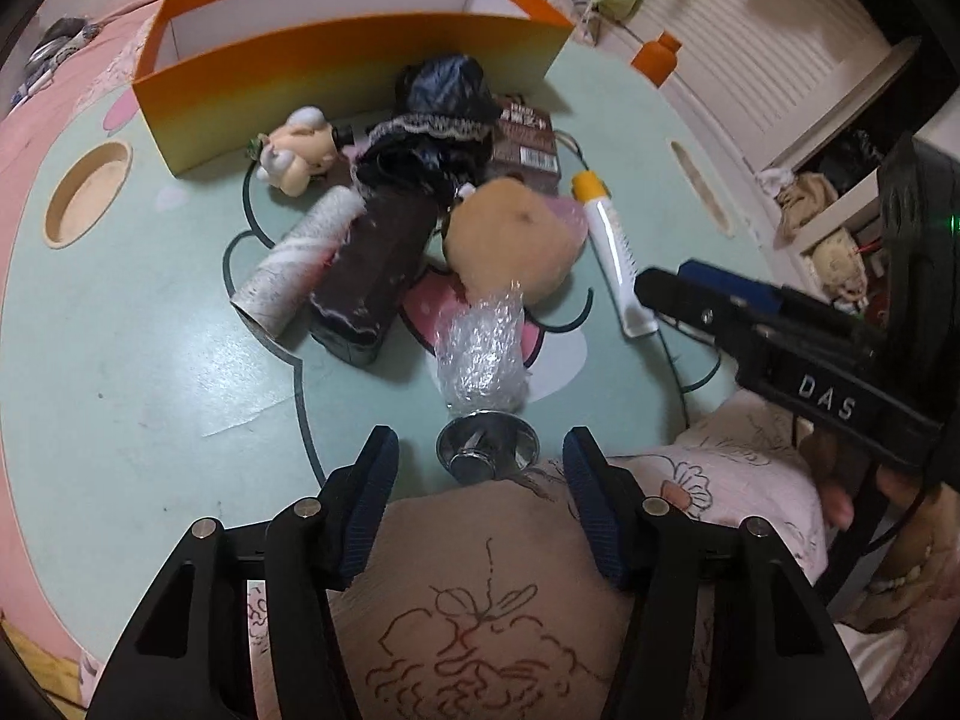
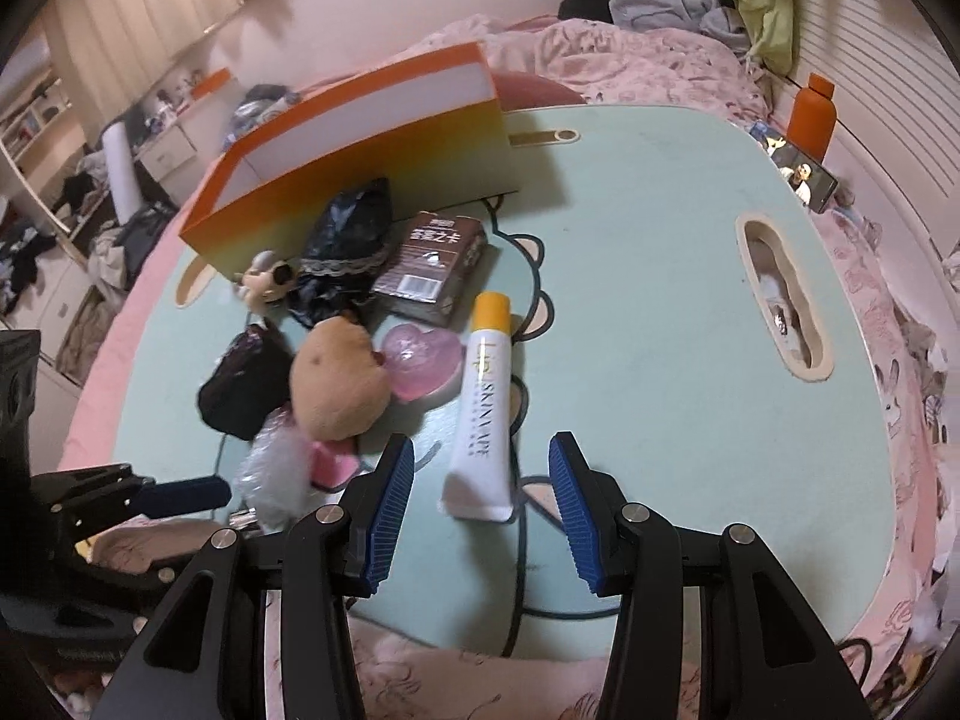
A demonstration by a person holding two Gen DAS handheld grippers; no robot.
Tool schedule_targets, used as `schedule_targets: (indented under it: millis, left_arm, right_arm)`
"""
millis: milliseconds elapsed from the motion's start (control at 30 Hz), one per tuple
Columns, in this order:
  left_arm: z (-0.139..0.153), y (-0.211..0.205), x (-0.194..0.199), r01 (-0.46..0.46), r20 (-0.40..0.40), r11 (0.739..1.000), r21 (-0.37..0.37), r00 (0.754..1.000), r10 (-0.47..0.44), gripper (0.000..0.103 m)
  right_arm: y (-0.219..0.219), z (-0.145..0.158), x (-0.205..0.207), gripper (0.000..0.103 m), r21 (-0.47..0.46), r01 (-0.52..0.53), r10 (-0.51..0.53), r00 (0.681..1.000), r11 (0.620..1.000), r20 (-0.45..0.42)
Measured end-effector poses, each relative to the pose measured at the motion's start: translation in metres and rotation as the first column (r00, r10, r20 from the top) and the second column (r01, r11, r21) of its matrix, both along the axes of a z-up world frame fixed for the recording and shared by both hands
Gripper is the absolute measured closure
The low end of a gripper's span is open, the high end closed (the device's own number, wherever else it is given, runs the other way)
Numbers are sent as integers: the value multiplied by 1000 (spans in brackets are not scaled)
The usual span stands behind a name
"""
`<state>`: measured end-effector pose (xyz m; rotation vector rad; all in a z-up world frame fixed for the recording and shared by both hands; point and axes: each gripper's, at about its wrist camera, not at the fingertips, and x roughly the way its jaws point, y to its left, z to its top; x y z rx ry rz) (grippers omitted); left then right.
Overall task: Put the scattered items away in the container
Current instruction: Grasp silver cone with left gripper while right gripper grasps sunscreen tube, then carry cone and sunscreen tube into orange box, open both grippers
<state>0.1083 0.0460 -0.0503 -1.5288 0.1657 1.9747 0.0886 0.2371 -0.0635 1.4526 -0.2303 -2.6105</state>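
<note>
The left hand-held gripper (image 1: 480, 456) is spread around a chrome funnel-shaped base (image 1: 487, 450), not pinching it. The right hand-held gripper (image 2: 483, 468) is spread beside a white yellow-capped cream tube (image 2: 487, 402). Beyond both, on the mint-green bench (image 2: 648, 312), stands the orange cardboard container (image 1: 336, 78).

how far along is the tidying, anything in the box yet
Nothing visibly done: the orange cardboard box shows only bare white walls, though its floor is hidden. Both tongs are open and empty; the right tongs flank the white yellow-capped tube. The whole pile remains.
</note>
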Motion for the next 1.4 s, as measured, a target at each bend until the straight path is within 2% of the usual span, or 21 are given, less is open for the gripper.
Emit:
schedule_targets:
  millis: [67, 167, 300, 333, 433, 467, 533, 667, 800, 933, 1033, 1067, 1100, 1233, 1333, 1400]
  left_arm:
    - [-4, 2, 0, 5, 7, 1000, -21, 1000, -5, 48]
    - [-5, 9, 3, 20, -42, 997, -76, 999, -23, 49]
    - [-4, 13, 6, 27, -66, 995, -99, 997, -34, 65]
    - [-4, 13, 7, 29, -69, 995, -98, 997, -36, 65]
    - [-3, 9, 7, 17, -77, 997, -78, 997, -23, 65]
    - [-2, 8, 6, 12, -82, 997, -70, 997, -18, 65]
    - [3, 3, 7, 5, -98, 999, -44, 995, -9, 65]
    - [12, -7, 8, -7, -124, 1000, 0, 992, 7, 65]
    - [23, -20, 4, -34, -137, 998, 48, 990, 41, 65]
    - [43, -33, -4, -50, -215, 995, 89, 974, 68, 65]
    - [61, -42, -21, -71, -260, 990, 121, 960, 101, 65]
    - [66, -46, -28, -80, -271, 987, 137, 956, 115, 65]
    - [69, -47, -36, -90, -286, 985, 149, 950, 130, 65]
    - [79, -41, -68, -136, -343, 974, 181, 920, 192, 65]
    - [83, -39, -88, -161, -351, 966, 201, 909, 224, 65]
    - [84, -40, -95, -170, -347, 962, 213, 907, 237, 65]
  right_arm:
    - [-2, -4, -6, 56, 33, -2, 1, 1000, 999, 14]
    - [-4, -8, -12, 56, 67, -3, 1, 1000, 998, 26]
    - [-12, -15, -22, 57, 126, -8, 1, 999, 992, 52]
    - [-13, -17, -23, 57, 141, -12, 4, 999, 990, 53]
    - [-21, -18, -22, 69, 206, -39, 31, 999, 978, 41]
    - [-24, -17, -20, 79, 204, -51, 44, 998, 978, 38]
    - [-26, -17, -18, 81, 215, -61, 55, 998, 975, 35]
    - [-23, -15, -14, 82, 173, -56, 52, 998, 983, 30]
    - [-18, -2, -10, 82, 156, -24, 28, 999, 987, -24]
    - [-15, 14, -14, 82, 150, -13, 26, 996, 989, -84]
    - [-17, 24, -24, 83, 149, -21, 39, 992, 989, -118]
    - [-20, 28, -30, 91, 156, -27, 49, 989, 987, -137]
    - [-22, 33, -35, 94, 158, -31, 56, 987, 987, -152]
    - [-25, 48, -62, 94, 103, -50, 69, 979, 993, -192]
    - [-24, 54, -75, 94, 99, -44, 64, 977, 994, -202]
    - [-11, 54, -79, 94, 48, -30, 39, 980, 998, -197]
